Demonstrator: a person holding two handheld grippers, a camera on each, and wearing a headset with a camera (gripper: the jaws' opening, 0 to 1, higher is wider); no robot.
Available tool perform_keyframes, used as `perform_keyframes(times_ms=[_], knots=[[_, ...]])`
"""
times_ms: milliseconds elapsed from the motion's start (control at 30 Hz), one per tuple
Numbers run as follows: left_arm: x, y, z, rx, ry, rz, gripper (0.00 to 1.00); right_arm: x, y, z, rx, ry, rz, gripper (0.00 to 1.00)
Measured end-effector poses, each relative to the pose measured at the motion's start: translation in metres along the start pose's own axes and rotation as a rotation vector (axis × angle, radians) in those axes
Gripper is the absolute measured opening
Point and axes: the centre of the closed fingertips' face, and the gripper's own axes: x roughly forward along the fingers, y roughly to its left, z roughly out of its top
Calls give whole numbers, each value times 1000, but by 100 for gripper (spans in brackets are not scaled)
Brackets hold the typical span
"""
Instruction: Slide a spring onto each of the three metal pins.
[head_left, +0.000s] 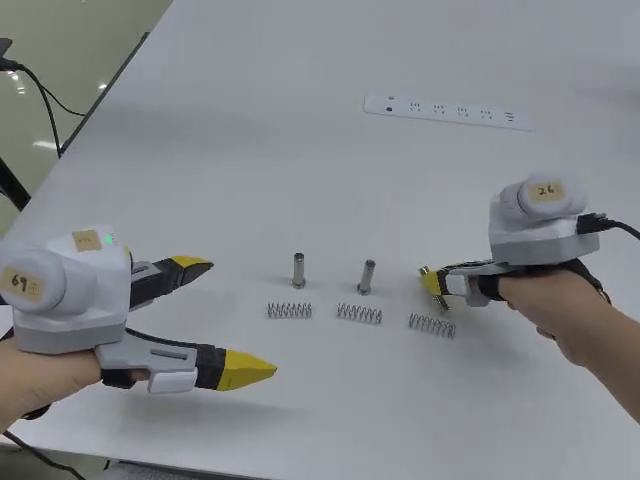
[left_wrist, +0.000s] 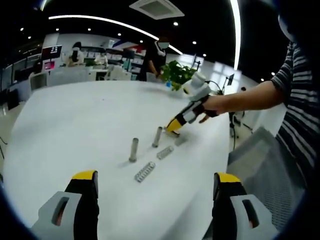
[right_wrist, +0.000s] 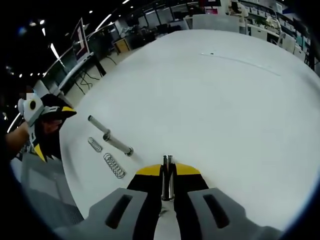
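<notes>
Pin lengthwise in right tool, tip forward

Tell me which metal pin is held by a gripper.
The rightmost silver metal pin, clamped in the right gripper; the other two stand free on the white table.

upright pins, gripped pin; springs flat

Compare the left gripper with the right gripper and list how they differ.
The left gripper has its jaws wide apart and empty; the right gripper is shut on a metal pin. The left gripper is well clear of the parts; the right gripper's tips are close by the rightmost spring. Both have yellow tips and pale grey bodies.
</notes>
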Motion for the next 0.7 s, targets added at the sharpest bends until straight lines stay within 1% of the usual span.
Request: perform_keyframes(times_ms=[467, 700], knots=[[2, -2, 0, 6, 4, -8, 93, -10, 1, 5, -26, -72, 15, 4], [1, -2, 1, 7, 1, -7, 93, -12, 4, 6, -35, -90, 17, 4]])
